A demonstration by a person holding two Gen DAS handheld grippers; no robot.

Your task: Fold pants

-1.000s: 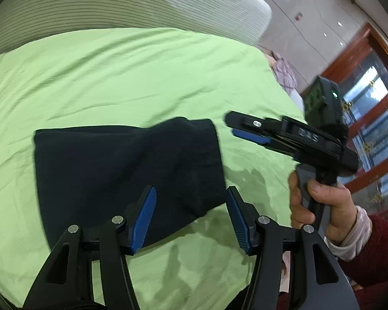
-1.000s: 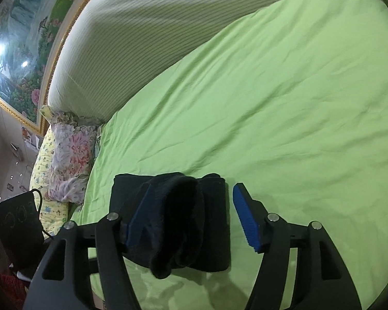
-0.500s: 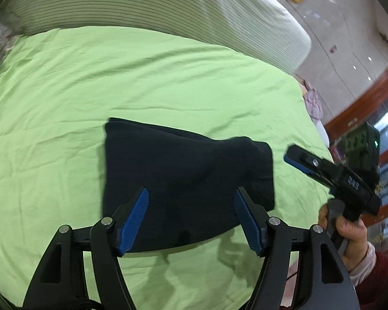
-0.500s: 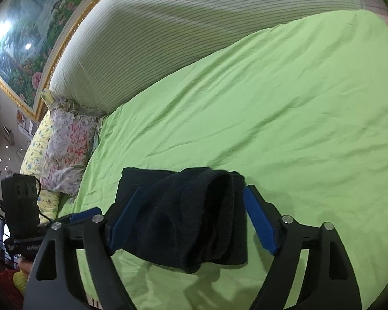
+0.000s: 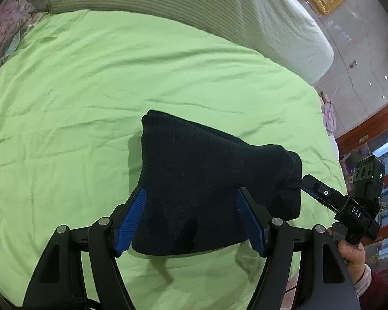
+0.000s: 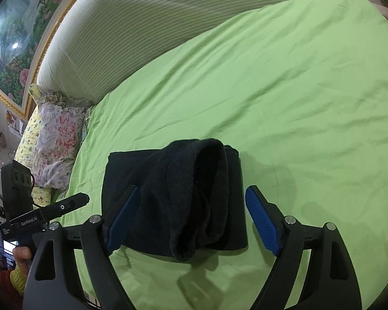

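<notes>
1. Left wrist view: the left gripper (image 5: pixel 191 217) hangs with its blue pads spread wide, holding nothing. The folded dark pants (image 5: pixel 209 188) lie on the green bedsheet (image 5: pixel 90 90) directly ahead and below, framed between the two fingers. The bundle's long axis runs across the view, left to right, and its right end looks thick and rolled. The right gripper (image 5: pixel 306 180) comes in from the right, its tip just beside that rolled end; whether it touches, and how its jaws stand, cannot be told here.

2. Right wrist view: the right gripper (image 6: pixel 191 217) is also spread apart and empty. The pants (image 6: pixel 183 196) sit between its fingers, rolled end facing the camera and humped above a flatter layer. The left gripper (image 6: pixel 75 201) shows at far left, just beside the bundle's edge. Both look about equally near.

3. Surface and room: a soft, lightly creased sheet; a striped headboard (image 6: pixel 142 33) behind; a floral pillow (image 6: pixel 57 142) at the bed's corner; a framed painting (image 6: pixel 15 33) on the wall.
</notes>
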